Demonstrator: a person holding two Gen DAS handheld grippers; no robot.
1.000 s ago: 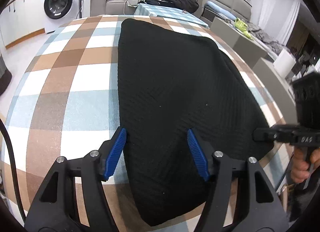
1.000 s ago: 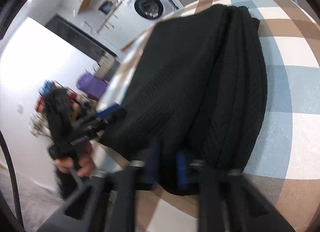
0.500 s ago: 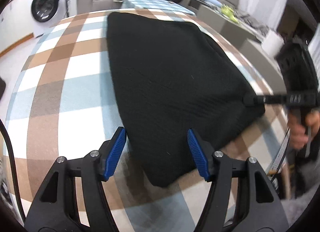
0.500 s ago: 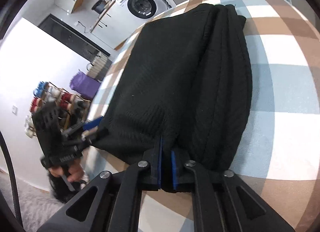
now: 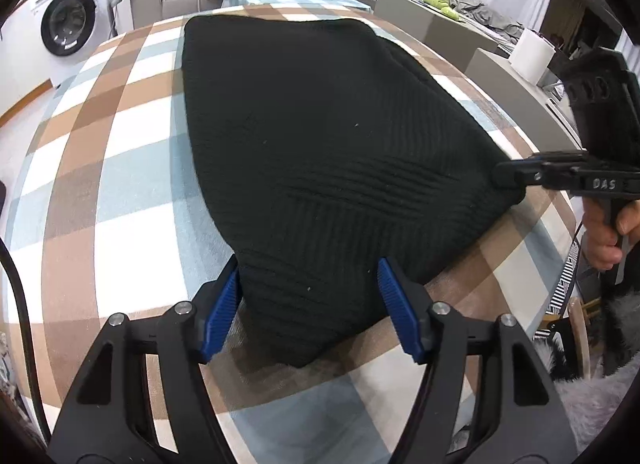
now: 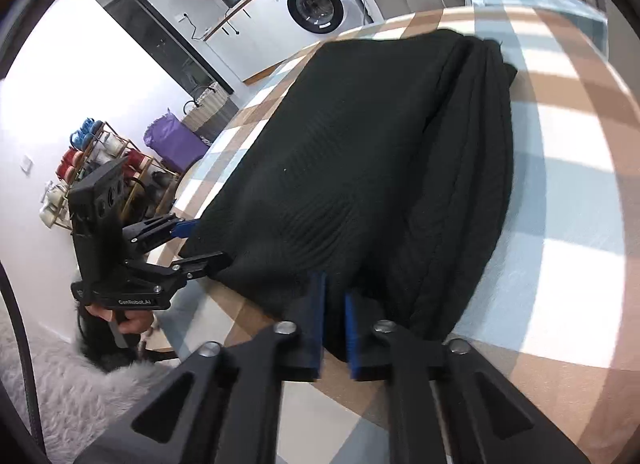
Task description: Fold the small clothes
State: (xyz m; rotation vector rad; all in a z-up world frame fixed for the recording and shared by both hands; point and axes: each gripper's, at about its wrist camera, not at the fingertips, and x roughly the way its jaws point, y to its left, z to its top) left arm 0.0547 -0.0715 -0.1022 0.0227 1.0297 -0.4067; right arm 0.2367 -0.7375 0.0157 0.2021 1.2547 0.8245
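Knitwear fills the middle of the left wrist view: a black ribbed garment (image 5: pixel 320 152) lies flat on the checked tablecloth (image 5: pixel 120 168), running from the upper centre of the frame down to a rounded corner at lower centre. The left gripper (image 5: pixel 310 304) reaches in from the bottom edge with its blue pads (image 5: pixel 222 308) set apart and widening, that near corner of the garment lying between them, its edges close to both pads though not pressed by them. At the right edge the right gripper (image 5: pixel 506 176) comes in sideways, its tips closed on the garment's right-hand corner, a hand (image 5: pixel 608 236) gripping its handle below. A washing machine (image 5: pixel 70 20) stands at upper left. In the right wrist view the same garment (image 6: pixel 360 168) spreads from upper right to bottom centre, with folded layers along its right side. The right gripper (image 6: pixel 334 324) has its fingers nearly together, pinching the garment's near edge. At mid left the left gripper (image 6: pixel 202 242) stands spread either side of the garment's corner.
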